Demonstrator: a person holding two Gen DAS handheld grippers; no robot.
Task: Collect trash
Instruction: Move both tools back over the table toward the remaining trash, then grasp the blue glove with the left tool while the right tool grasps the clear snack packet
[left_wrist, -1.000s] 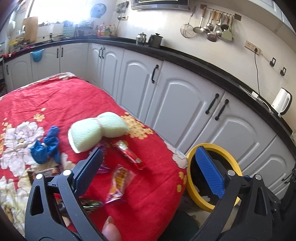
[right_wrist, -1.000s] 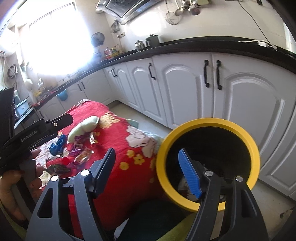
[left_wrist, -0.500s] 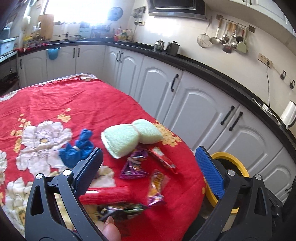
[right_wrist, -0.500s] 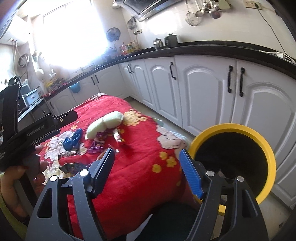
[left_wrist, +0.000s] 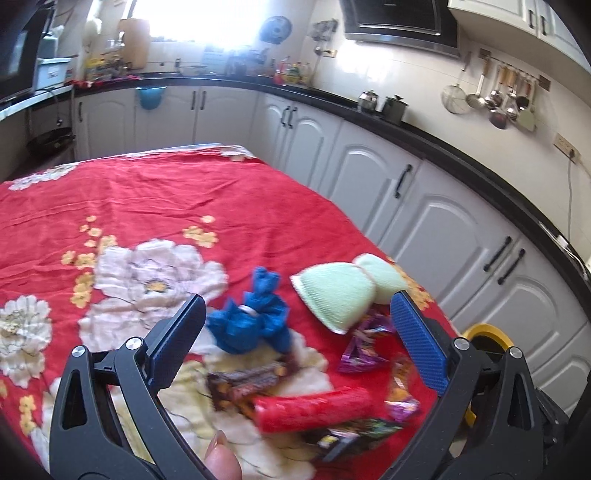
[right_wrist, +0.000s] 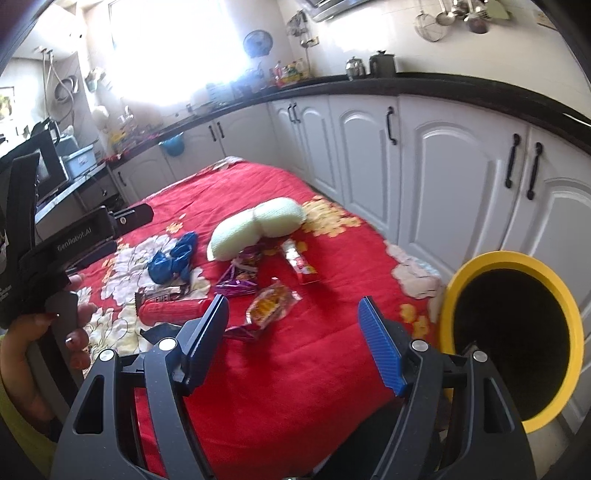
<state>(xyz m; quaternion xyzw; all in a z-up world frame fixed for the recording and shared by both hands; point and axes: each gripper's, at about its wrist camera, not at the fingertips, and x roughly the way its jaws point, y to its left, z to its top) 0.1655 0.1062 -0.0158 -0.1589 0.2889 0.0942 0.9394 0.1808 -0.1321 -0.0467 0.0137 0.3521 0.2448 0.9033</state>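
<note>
Hovering with both claws apart and empty, left claw (left_wrist: 297, 334) and right claw (right_wrist: 291, 338), I judge the crinkly orange snack wrapper (right_wrist: 271, 303) light, slippery; pinch its sealed edge.

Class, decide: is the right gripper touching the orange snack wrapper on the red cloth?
Apart. The right wrist view shows the right gripper open above the cloth, with bare red fabric between its jaws and the orange snack wrapper lying ahead.

The left wrist camera looks forward and down along its left hand-held gripper (left_wrist: 295, 328), close above the red flowered cloth (left_wrist: 166, 199) on the worktop. The right wrist camera sits further back, beside the yellow-rimmed bin (right_wrist: 513, 336), facing the same way. Both share the wrappers, cloth and white cabinets (left_wrist: 369, 177).
</note>
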